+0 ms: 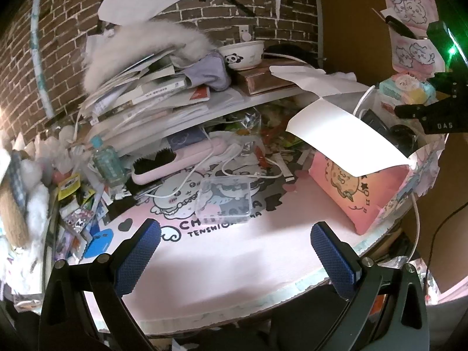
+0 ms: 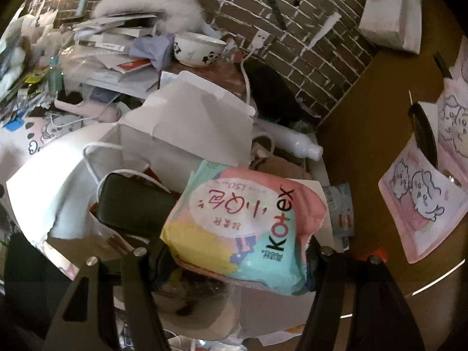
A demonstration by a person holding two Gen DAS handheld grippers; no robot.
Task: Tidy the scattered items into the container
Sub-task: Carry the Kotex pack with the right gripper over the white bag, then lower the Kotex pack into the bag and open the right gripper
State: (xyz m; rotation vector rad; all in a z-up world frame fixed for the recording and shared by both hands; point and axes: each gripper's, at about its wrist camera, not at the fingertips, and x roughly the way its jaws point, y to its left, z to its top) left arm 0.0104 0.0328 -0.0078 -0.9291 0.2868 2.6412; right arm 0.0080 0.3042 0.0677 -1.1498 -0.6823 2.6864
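Two downward-tilted wrist views, both showing the panda bowl.

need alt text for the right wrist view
The right hand-held gripper holds a pastel Kotex pack above an open white paper bag containing a black case. Behind lie a panda bowl and stacked papers before a brick wall.

A brick wall w/ white mortar is seen at the back. A panda-print bowl is set on a brown book, next to a stack of books & papers topped by grey fluff. Cartoon drawings are hung at right.
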